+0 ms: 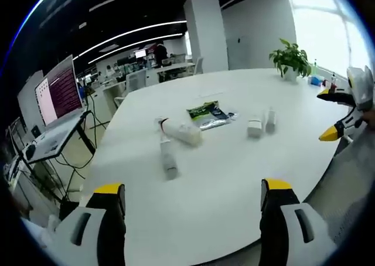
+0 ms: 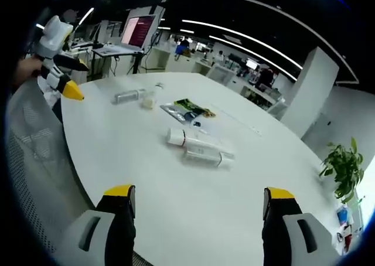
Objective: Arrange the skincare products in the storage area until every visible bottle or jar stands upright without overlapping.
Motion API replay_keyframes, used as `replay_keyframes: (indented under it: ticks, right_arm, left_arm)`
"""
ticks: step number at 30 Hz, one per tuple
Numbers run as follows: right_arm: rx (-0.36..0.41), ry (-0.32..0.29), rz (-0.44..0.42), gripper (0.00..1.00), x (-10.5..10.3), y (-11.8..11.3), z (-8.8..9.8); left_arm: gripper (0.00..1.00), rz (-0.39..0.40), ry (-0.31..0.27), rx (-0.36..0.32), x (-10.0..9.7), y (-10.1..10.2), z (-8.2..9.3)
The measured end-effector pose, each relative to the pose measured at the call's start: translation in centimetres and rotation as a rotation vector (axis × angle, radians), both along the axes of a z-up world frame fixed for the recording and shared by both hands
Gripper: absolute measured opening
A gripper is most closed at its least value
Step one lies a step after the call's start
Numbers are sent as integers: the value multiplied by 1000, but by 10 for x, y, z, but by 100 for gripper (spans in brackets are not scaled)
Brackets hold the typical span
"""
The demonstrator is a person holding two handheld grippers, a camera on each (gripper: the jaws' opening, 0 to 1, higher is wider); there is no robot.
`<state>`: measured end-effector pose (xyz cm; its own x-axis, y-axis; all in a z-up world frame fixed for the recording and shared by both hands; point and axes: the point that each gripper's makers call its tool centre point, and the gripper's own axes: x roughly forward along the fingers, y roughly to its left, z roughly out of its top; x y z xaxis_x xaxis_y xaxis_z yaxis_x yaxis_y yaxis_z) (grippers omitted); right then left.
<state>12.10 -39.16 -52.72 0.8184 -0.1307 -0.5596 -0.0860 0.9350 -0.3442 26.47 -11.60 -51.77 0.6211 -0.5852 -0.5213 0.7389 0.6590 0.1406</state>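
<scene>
I count four skincare containers and one sachet on the white surface [image 1: 234,178]. In the left gripper view, two containers lie on their sides left of centre: a fat white tube [image 1: 180,131] lying across the frame and, just below it and close to touching, a slimmer grey bottle [image 1: 169,157] pointing toward me. Right of centre, a small squat bottle [image 1: 255,127] and a thin bottle [image 1: 270,119] sit just beside each other and look upright there. Between the two pairs, slightly higher in the frame, lies a flat green-and-silver sachet [image 1: 210,115]. Its print is too small for me to read, and I can make out no brand on any bottle.

In the right gripper view I see the same five. Two of the bottles lie flat side by side at centre frame, while the other two sit in the upper left with the sachet between the groups; I cannot match each one across views with certainty.

My left tool [image 1: 193,190] has its yellow-tipped jaws spread wide with nothing between them, low over the near edge of the surface. My right tool [image 2: 199,194] is likewise wide apart and holding nothing.

A potted plant [image 1: 289,58] stands at upper right in the left gripper view; one laptop [image 1: 55,108] shows text too blurred to read.
</scene>
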Motion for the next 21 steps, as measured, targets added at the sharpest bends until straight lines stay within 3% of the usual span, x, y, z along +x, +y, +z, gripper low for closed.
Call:
replay_keyframes:
  ticks: [3, 21]
  right_arm:
    - [11, 17, 1, 95, 0, 1, -4]
    - [19, 39, 12, 91, -3, 5, -10]
  left_arm:
    - [94, -15, -22, 43, -1, 1, -2]
    - [91, -5, -23, 39, -2, 4, -1]
